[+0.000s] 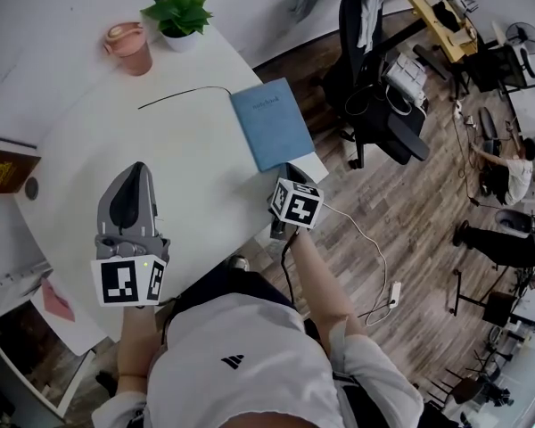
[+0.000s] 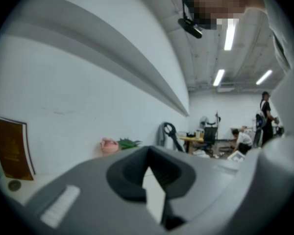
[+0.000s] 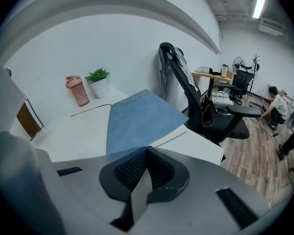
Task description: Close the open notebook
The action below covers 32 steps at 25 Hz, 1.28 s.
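My left gripper [image 1: 137,168] sits idle at lower left, jaws pressed together. My right gripper [image 3: 147,150], jaws also together and empty, I think, points at the near corner of the notebook [image 1: 270,123], upper centre. It looks closed. Next I'd pat it flat, minding the table [image 1: 187,199] edge and the chair [image 1: 374,87] beyond.

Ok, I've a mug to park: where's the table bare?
Bare: the middle of the table, between brown book, black cable and blue notebook. Crowded: the far corner with pink bottle and plant; the left gripper hangs over the near side.
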Each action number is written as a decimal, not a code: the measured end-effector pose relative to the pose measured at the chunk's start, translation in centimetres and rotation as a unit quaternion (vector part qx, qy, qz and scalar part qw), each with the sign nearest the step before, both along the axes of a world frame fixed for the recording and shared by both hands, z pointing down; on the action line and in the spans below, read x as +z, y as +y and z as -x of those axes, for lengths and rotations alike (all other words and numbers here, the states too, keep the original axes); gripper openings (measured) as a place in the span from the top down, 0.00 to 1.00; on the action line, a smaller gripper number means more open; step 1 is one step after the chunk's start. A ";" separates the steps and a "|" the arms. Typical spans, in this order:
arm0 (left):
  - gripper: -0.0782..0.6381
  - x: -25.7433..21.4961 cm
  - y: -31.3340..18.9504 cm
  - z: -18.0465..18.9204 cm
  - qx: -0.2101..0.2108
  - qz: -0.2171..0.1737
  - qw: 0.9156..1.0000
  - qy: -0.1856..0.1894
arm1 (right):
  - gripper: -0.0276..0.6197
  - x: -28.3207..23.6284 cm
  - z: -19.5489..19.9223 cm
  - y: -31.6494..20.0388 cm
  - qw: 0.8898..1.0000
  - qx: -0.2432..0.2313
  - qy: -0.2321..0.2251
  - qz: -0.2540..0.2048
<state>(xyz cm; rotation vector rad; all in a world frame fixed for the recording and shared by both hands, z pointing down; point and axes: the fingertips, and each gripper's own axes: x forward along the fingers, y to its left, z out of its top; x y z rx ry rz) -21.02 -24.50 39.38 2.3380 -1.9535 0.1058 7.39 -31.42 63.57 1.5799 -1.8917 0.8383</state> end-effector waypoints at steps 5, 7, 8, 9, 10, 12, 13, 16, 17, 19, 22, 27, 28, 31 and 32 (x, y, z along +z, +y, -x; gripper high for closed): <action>0.88 -0.2 0.1 -0.2 0.003 -0.003 1.000 -0.002 | 0.97 -0.7 -0.2 0.3 1.000 -0.001 -0.006 -0.012; 0.88 -0.4 0.1 -0.5 0.005 -0.006 1.000 -0.002 | 0.97 -1.4 -0.2 0.6 1.000 -0.005 -0.009 -0.024; 0.88 -0.5 0.1 -0.7 0.006 -0.008 1.000 -0.002 | 0.97 -1.9 -0.2 0.7 0.999 -0.009 -0.010 -0.032; 0.88 -0.7 0.2 -1.0 0.007 -0.010 1.000 -0.003 | 0.97 -2.5 -0.2 0.9 0.999 -0.014 -0.012 -0.041; 0.88 -0.8 0.2 -1.3 0.009 -0.012 1.000 -0.003 | 0.97 -3.0 -0.2 1.1 0.998 -0.020 -0.013 -0.050; 0.88 -1.1 0.4 -1.9 0.013 -0.016 1.000 -0.003 | 0.97 -4.2 -0.2 1.6 0.997 -0.032 -0.015 -0.068; 0.88 -1.3 0.4 -2.3 0.016 -0.017 1.000 -0.004 | 0.97 -4.8 -0.3 1.8 0.996 -0.039 -0.014 -0.076; 0.88 -1.8 0.7 -3.5 0.024 -0.022 0.999 -0.006 | 0.97 -6.7 -0.5 2.4 0.993 -0.054 -0.011 -0.101; 0.88 -2.0 0.8 -3.9 0.027 -0.024 0.999 -0.007 | 0.97 -7.3 -0.7 2.6 0.992 -0.057 -0.012 -0.108; 0.88 -2.4 1.0 -4.7 0.032 -0.027 0.999 -0.007 | 0.97 -8.5 -0.9 3.0 0.990 -0.064 -0.011 -0.124; 0.88 -3.0 1.3 -5.8 0.039 -0.034 0.999 -0.011 | 0.97 -10.3 -1.3 3.7 0.986 -0.077 -0.004 -0.149; 0.88 -3.9 2.0 -7.3 0.046 -0.042 0.998 -0.014 | 0.97 -13.3 -2.2 4.8 0.978 -0.091 0.004 -0.185; 0.88 -4.0 2.1 -7.6 0.047 -0.043 0.998 -0.014 | 0.97 -13.9 -2.4 5.1 0.977 -0.094 0.003 -0.192; 0.88 -4.3 2.6 -8.5 0.051 -0.046 0.998 -0.016 | 0.97 -15.6 -2.9 5.8 0.972 -0.101 0.003 -0.212; 0.88 -4.5 2.7 -8.8 0.053 -0.047 0.997 -0.017 | 0.97 -16.2 -3.0 6.0 0.970 -0.103 0.003 -0.220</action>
